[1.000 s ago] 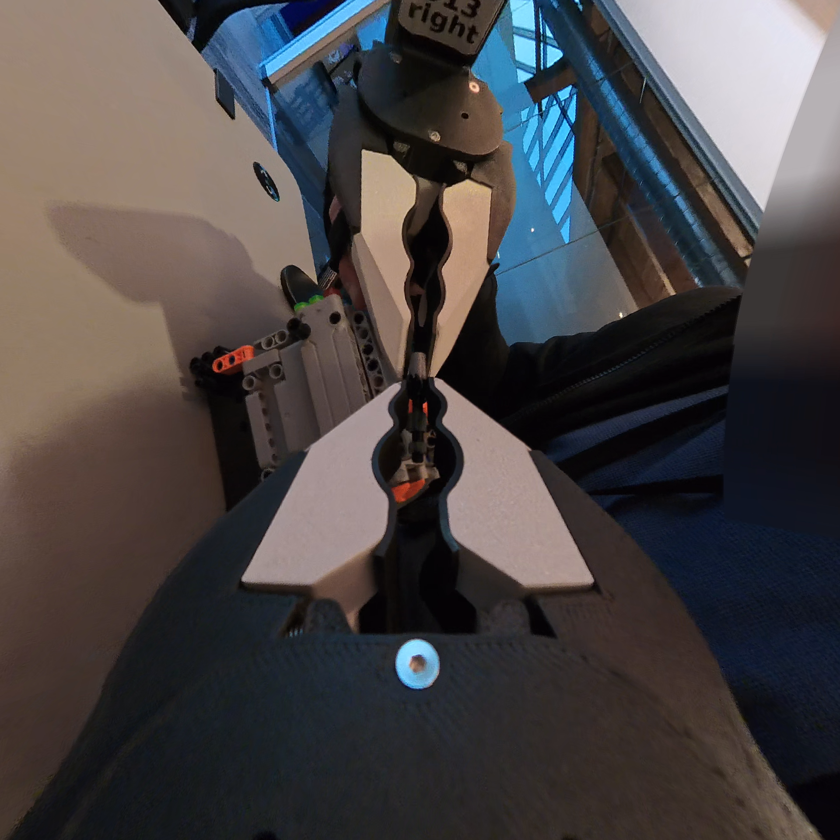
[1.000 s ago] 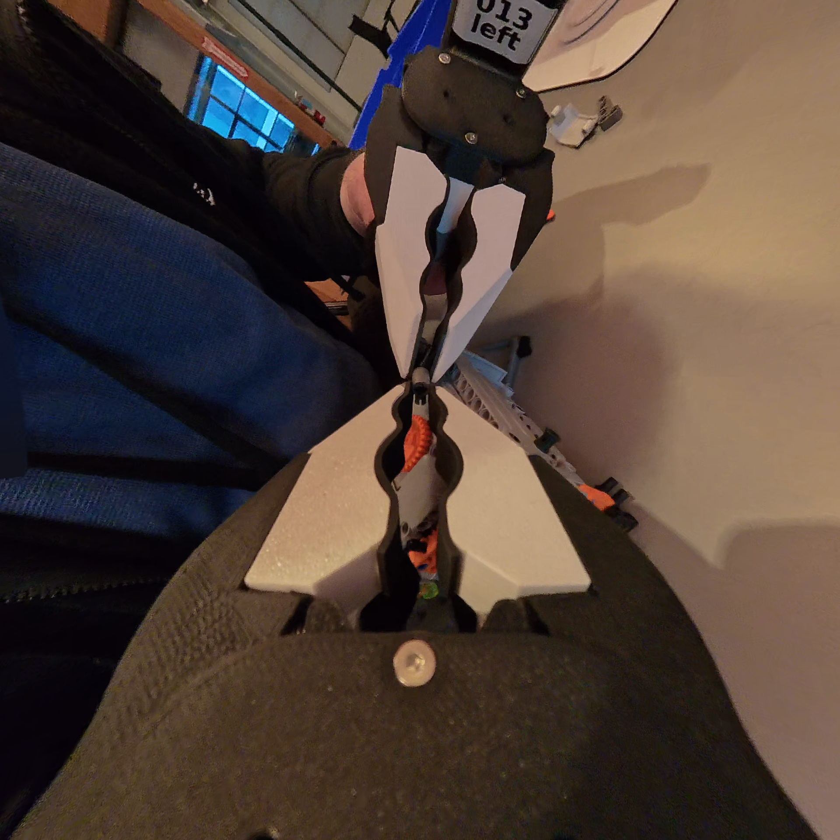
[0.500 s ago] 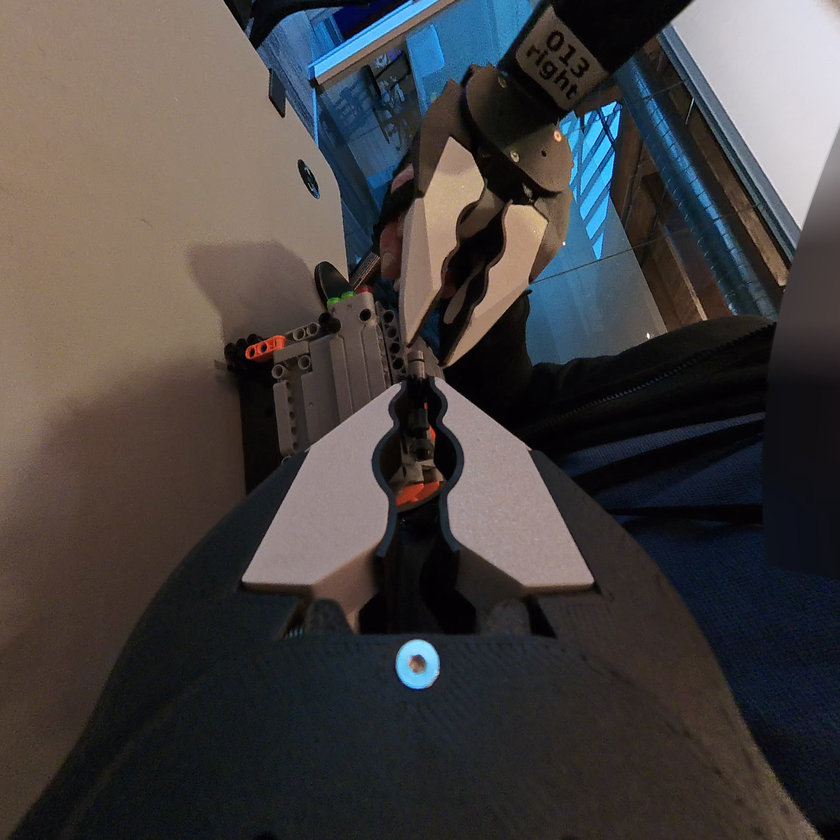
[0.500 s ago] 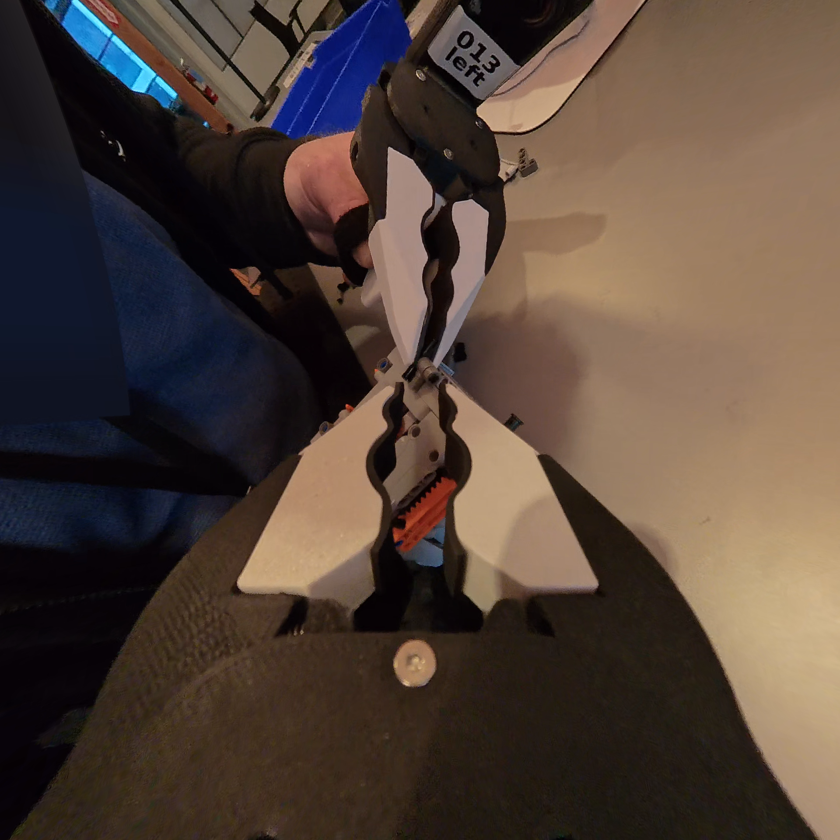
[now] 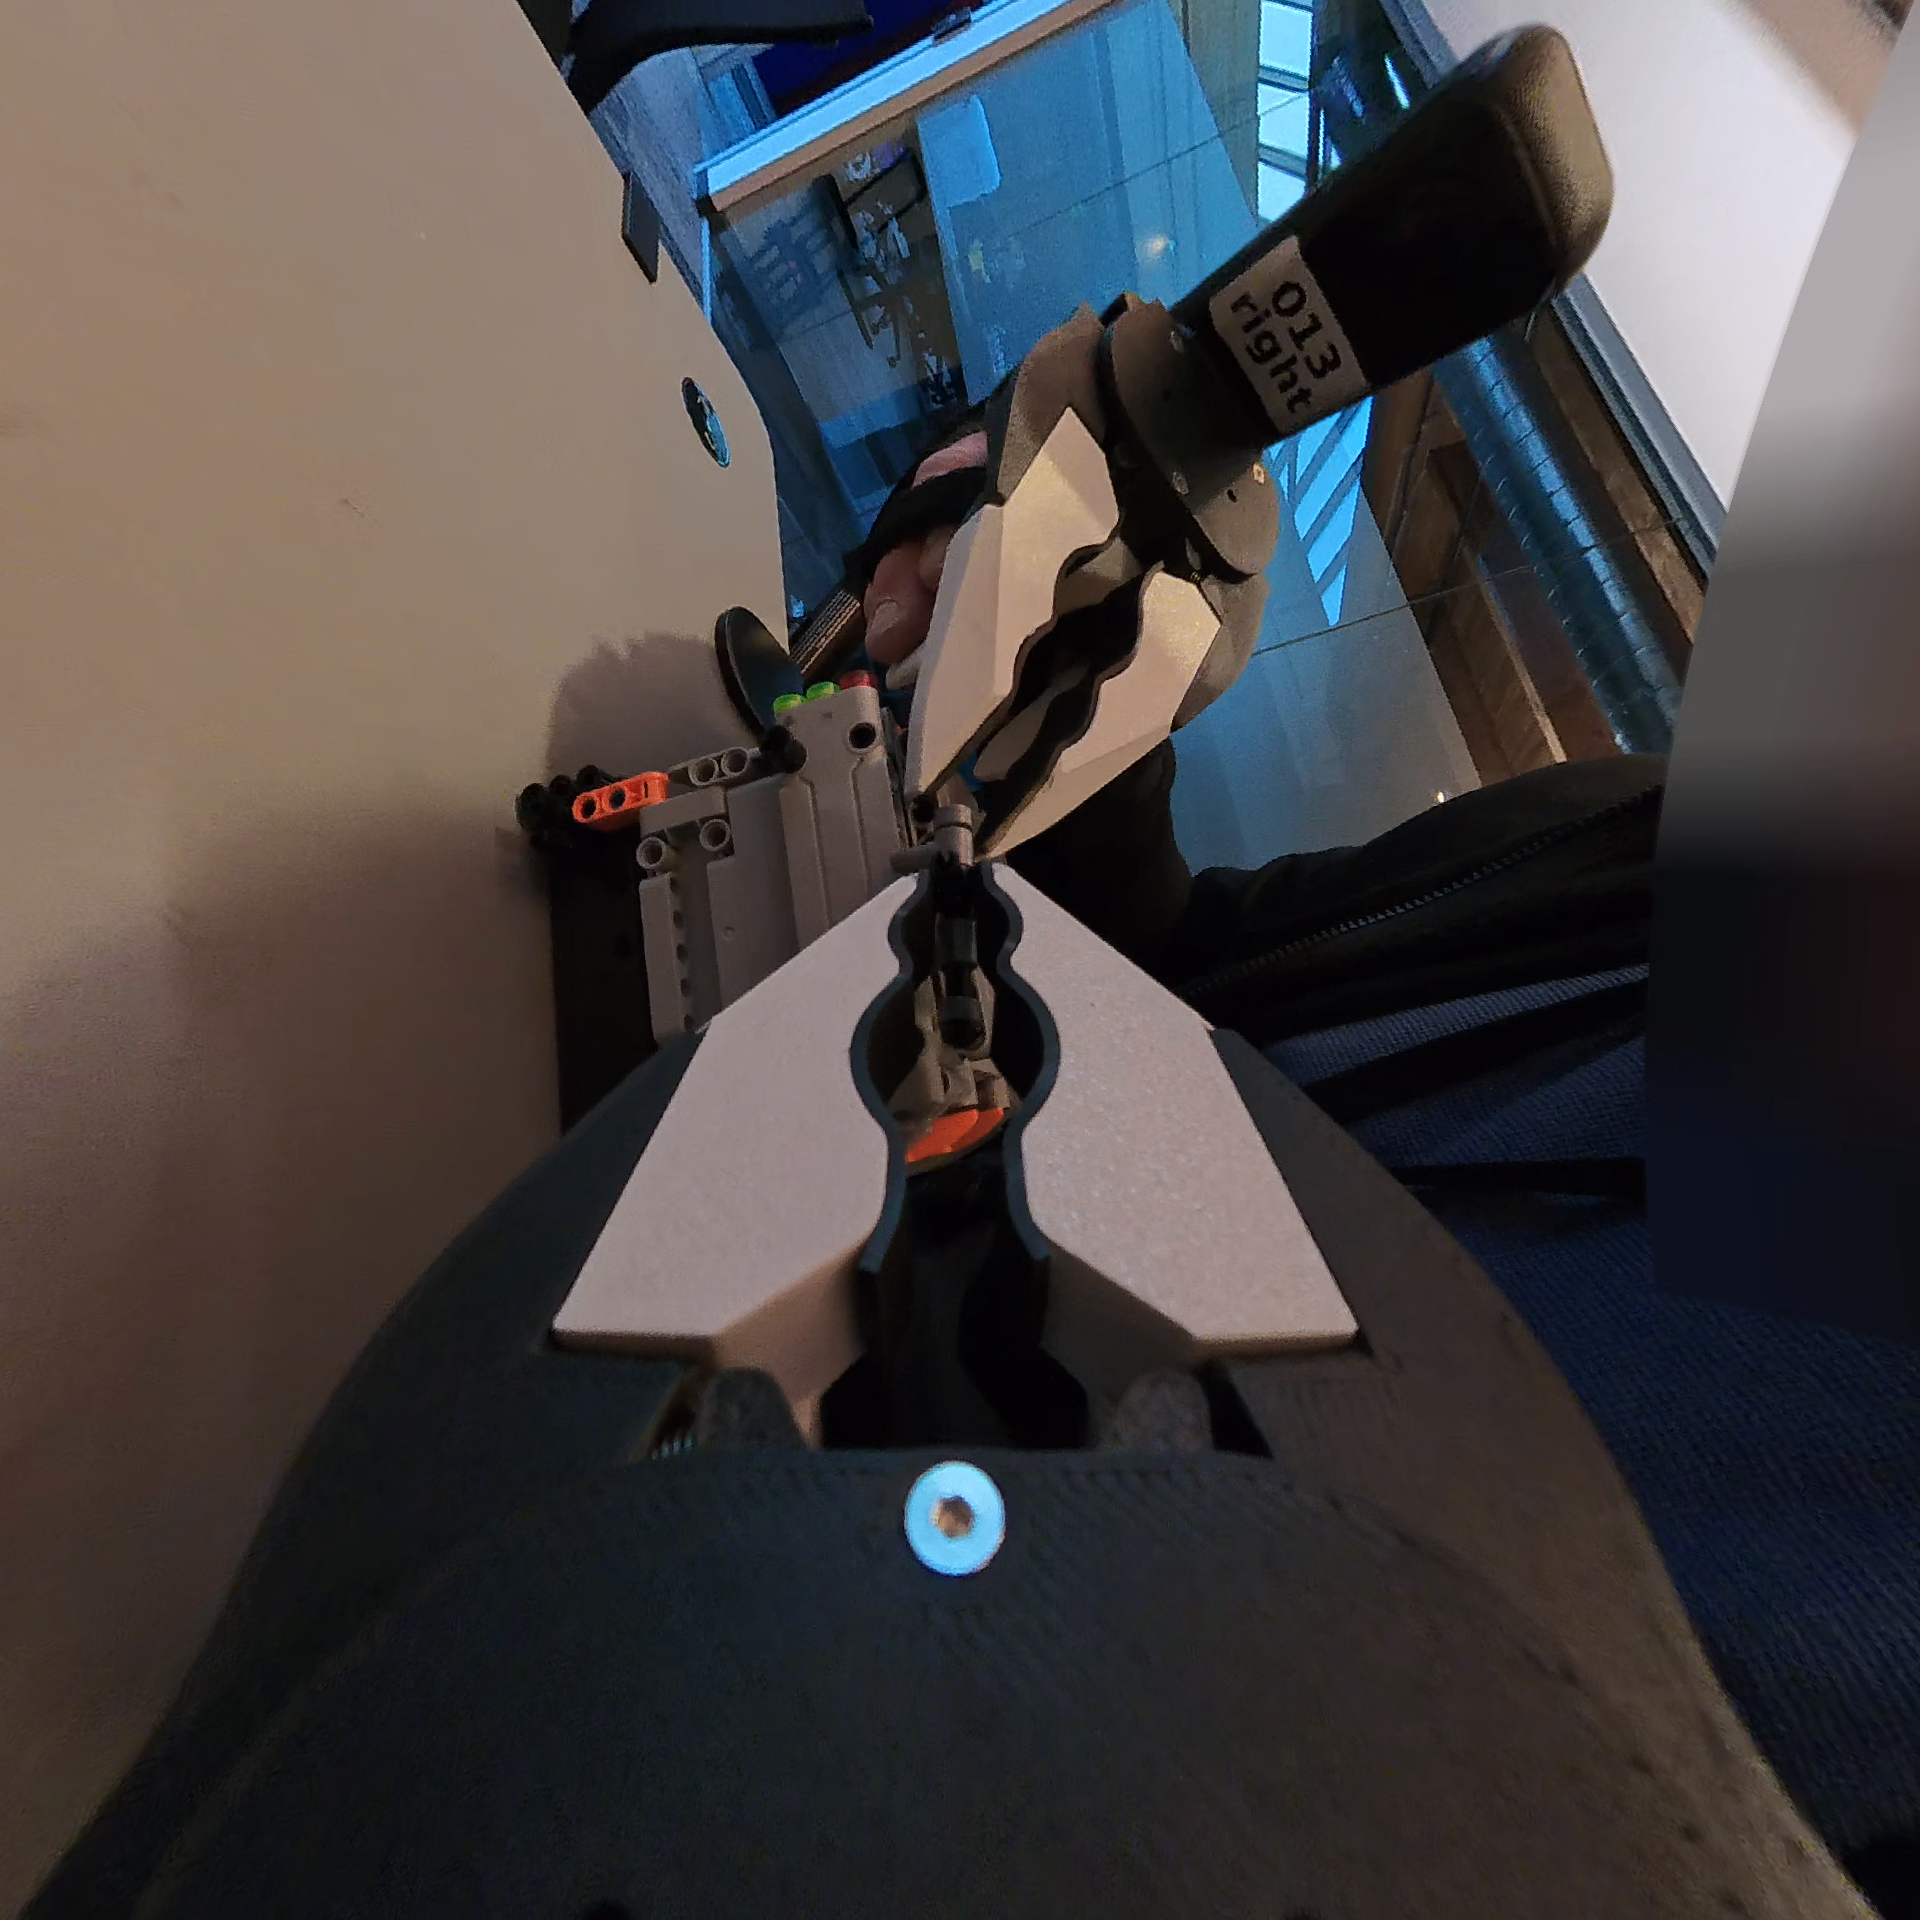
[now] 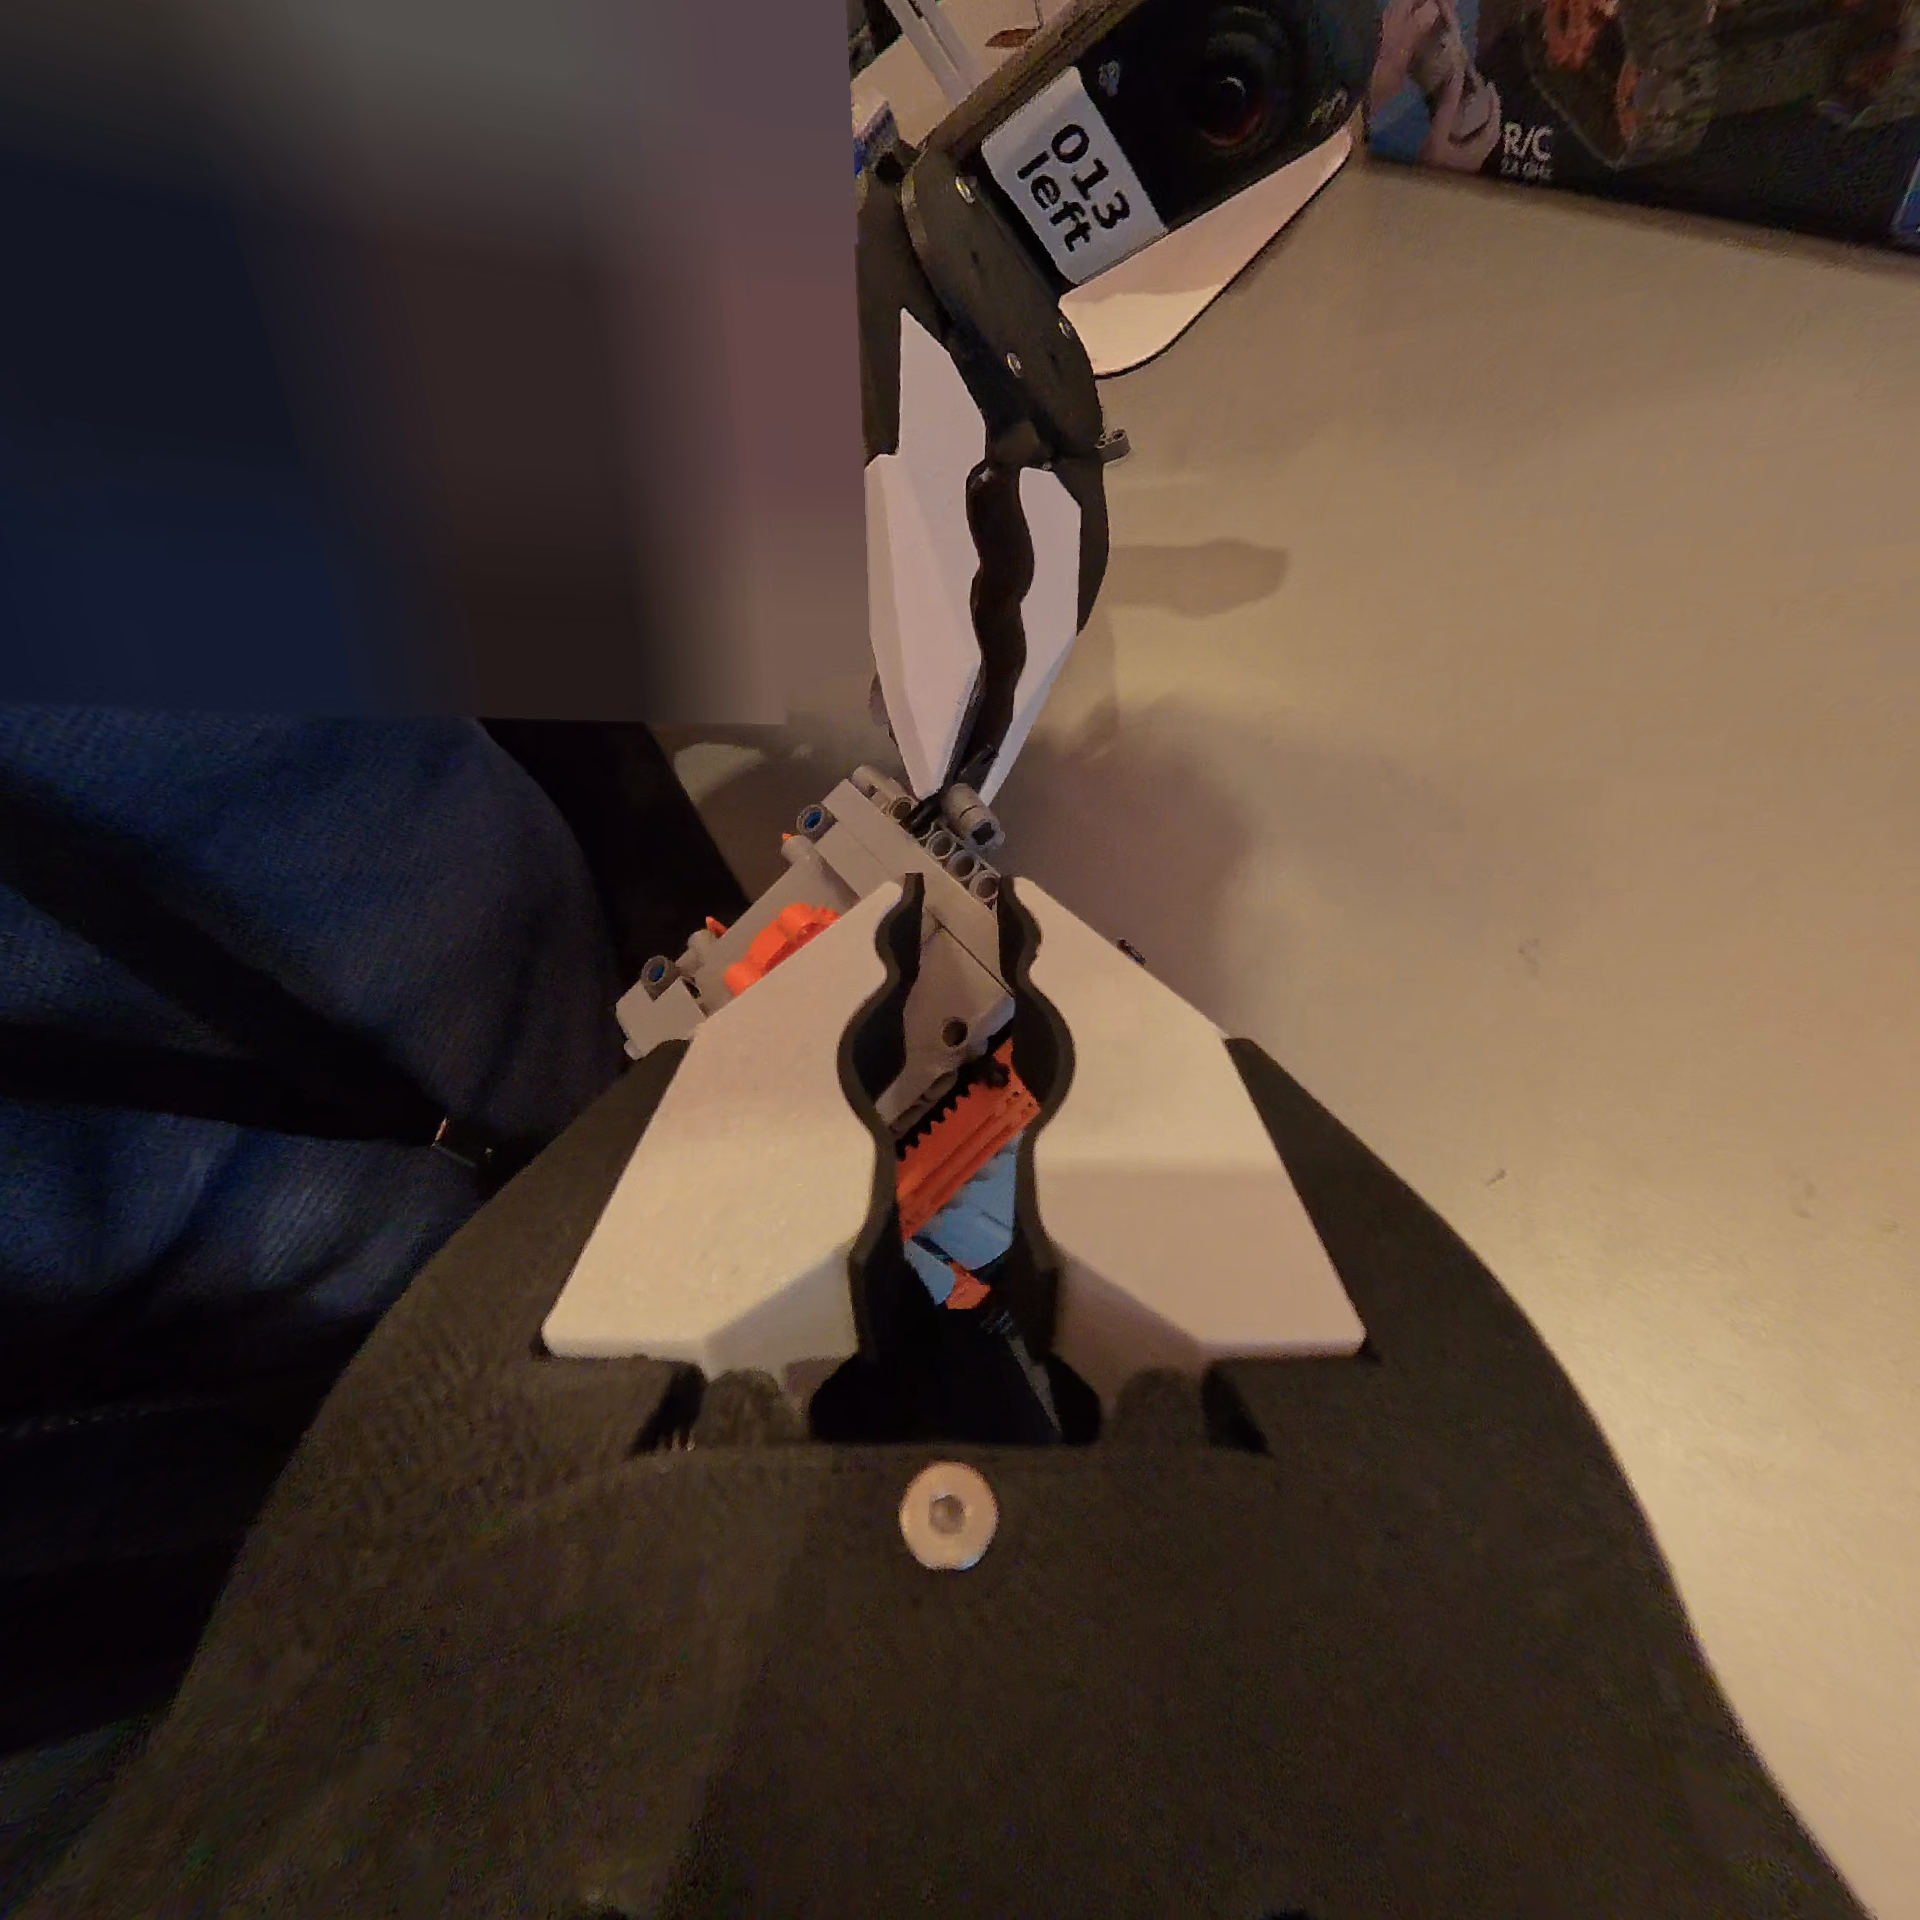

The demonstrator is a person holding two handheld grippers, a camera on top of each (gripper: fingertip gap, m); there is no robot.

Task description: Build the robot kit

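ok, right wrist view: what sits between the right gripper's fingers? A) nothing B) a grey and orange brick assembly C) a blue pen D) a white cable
B: the right gripper has a grey and orange brick assembly between its fingers, the grey beam running up the gap with orange toothed parts below it.

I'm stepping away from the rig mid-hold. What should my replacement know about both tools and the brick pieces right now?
Left tool: shut, tips pinching a small grey connector.
Right tool: shut on a grey brick assembly with orange toothed parts, held above the table.
The connector sits at the assembly's far end, so the two tools meet tip to tip. I cannot tell whether it is seated or only touching.
A larger grey build with green and orange pins lies on the table near its edge, untouched.
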